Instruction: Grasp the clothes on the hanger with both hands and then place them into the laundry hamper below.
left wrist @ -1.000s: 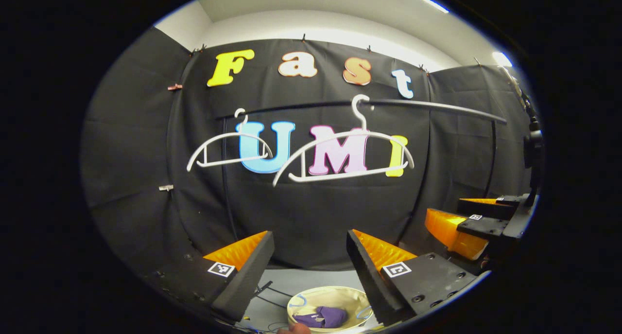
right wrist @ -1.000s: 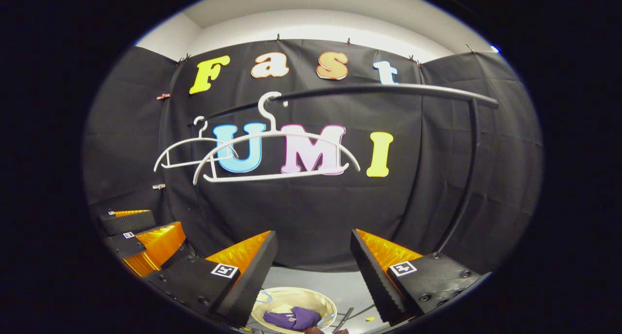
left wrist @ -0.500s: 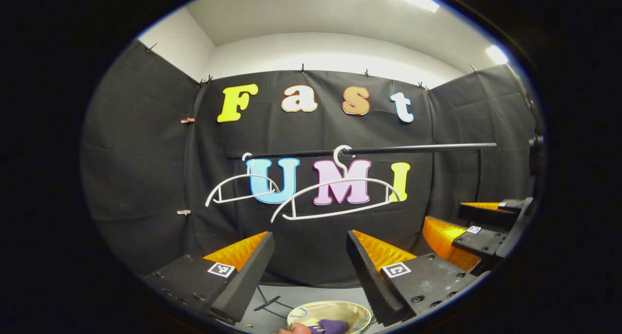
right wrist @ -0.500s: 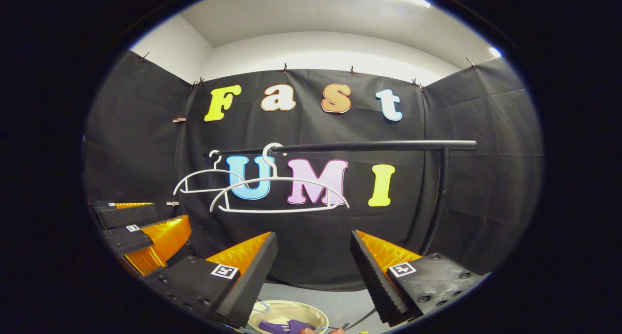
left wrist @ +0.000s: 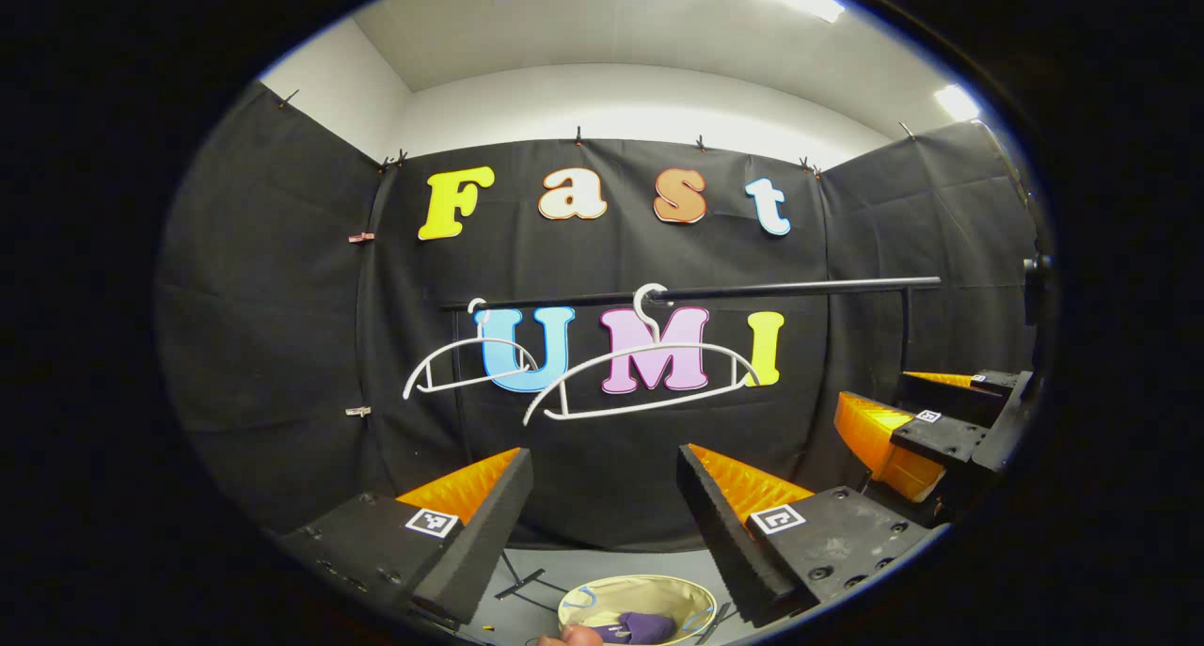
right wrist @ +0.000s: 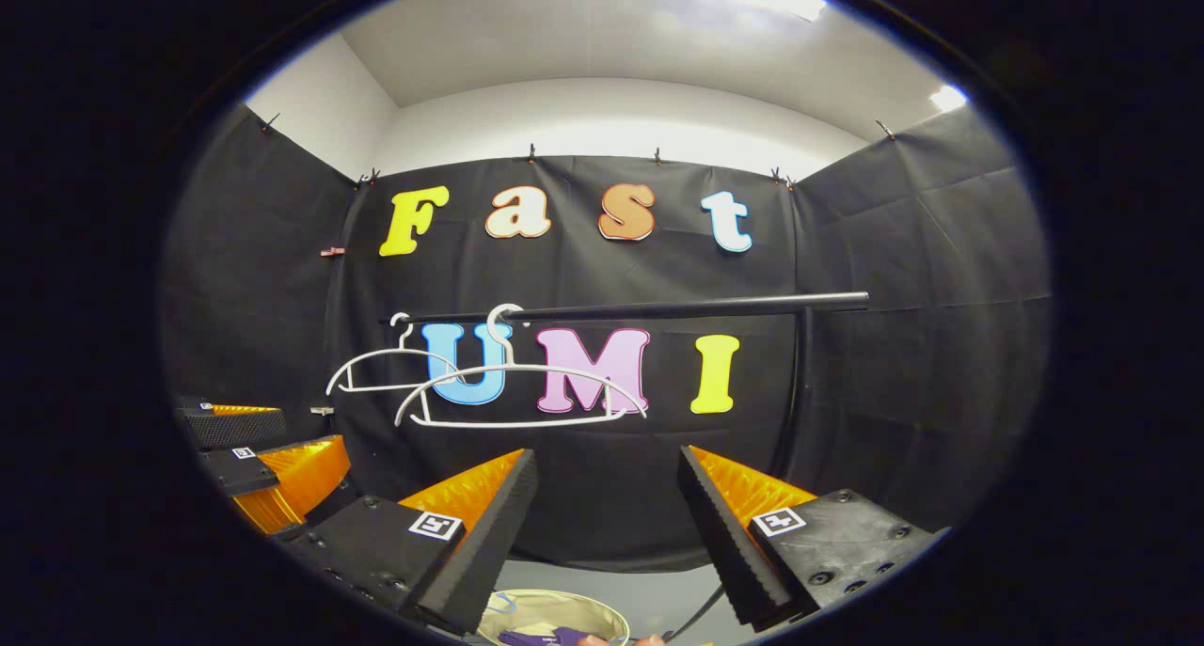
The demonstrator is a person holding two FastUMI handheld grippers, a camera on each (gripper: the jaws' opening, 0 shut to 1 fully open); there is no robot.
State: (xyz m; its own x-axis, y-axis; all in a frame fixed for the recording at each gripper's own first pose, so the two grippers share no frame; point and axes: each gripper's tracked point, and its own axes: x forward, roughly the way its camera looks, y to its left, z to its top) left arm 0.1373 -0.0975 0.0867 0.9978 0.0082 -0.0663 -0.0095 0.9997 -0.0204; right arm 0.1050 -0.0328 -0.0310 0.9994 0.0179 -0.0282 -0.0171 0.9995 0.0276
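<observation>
Smooth white plastic hangers (left wrist: 640, 383), matt black metal rail (left wrist: 752, 291), cream fabric hamper (left wrist: 640, 591), purple cloth (left wrist: 644, 625)

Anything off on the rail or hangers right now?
Slightly. The nearer white hanger hangs tilted on the black rail, its left end lower than its right. Both it and the farther hanger are bare; the purple garment lies in the hamper. Both grippers are open and empty.
</observation>
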